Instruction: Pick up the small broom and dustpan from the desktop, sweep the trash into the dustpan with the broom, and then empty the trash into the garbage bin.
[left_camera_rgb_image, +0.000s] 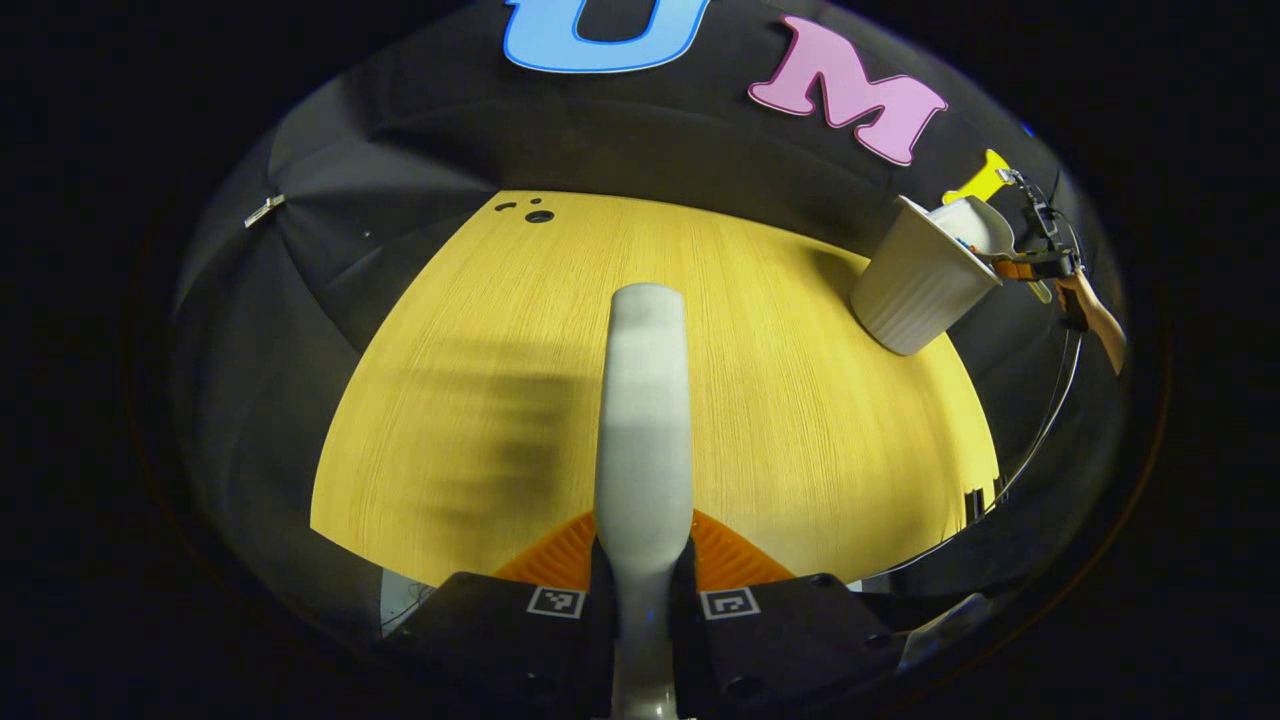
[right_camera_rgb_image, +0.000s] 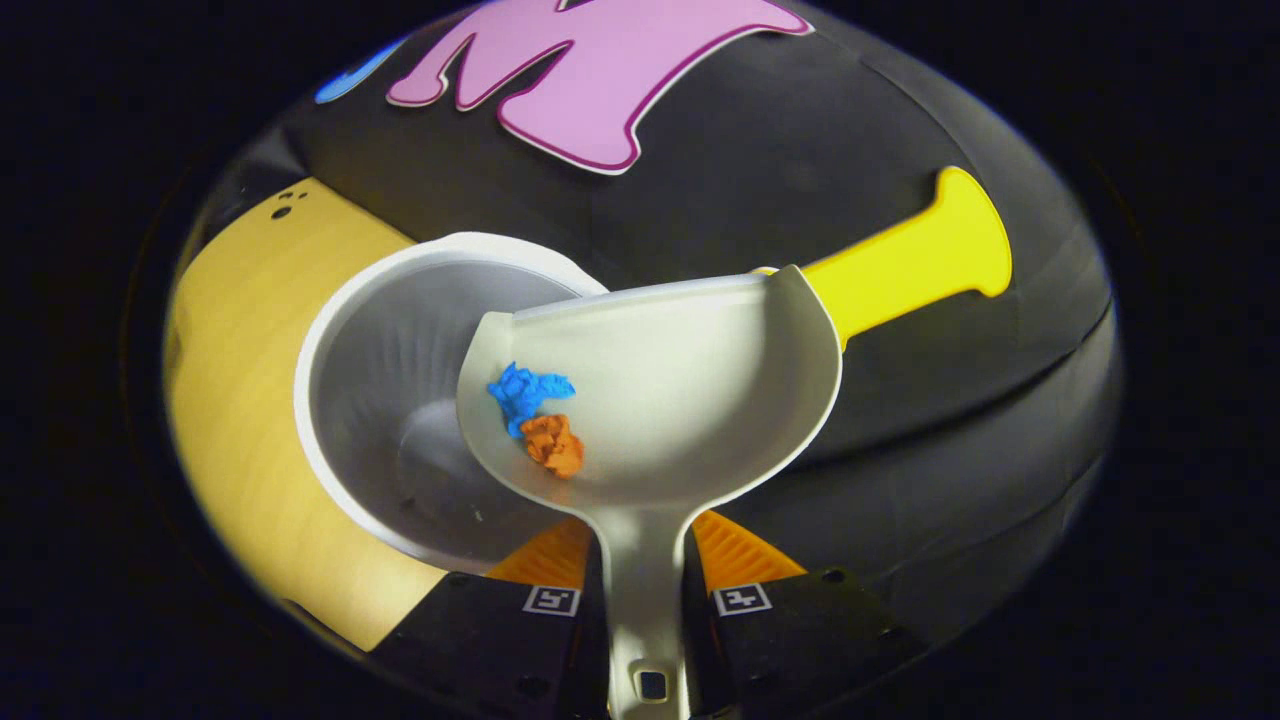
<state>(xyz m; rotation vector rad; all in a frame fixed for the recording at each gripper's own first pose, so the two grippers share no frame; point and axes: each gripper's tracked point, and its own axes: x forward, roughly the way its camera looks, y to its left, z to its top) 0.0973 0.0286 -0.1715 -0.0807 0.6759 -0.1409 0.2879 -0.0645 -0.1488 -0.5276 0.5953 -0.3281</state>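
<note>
The right gripper (right_camera_rgb_image: 645, 590) clamps the dustpan (right_camera_rgb_image: 660, 400) tilted over the garbage bin (right_camera_rgb_image: 380, 400), blue scrap (right_camera_rgb_image: 525, 392) and orange scrap (right_camera_rgb_image: 553, 445) inside; the left gripper (left_camera_rgb_image: 640, 590) clamps the broom handle (left_camera_rgb_image: 643, 420).

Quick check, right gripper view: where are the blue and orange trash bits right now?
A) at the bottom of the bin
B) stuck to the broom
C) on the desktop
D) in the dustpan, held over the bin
D: the blue scrap and orange scrap lie in the dustpan, which the right gripper holds by its handle, tilted over the open bin.
</note>
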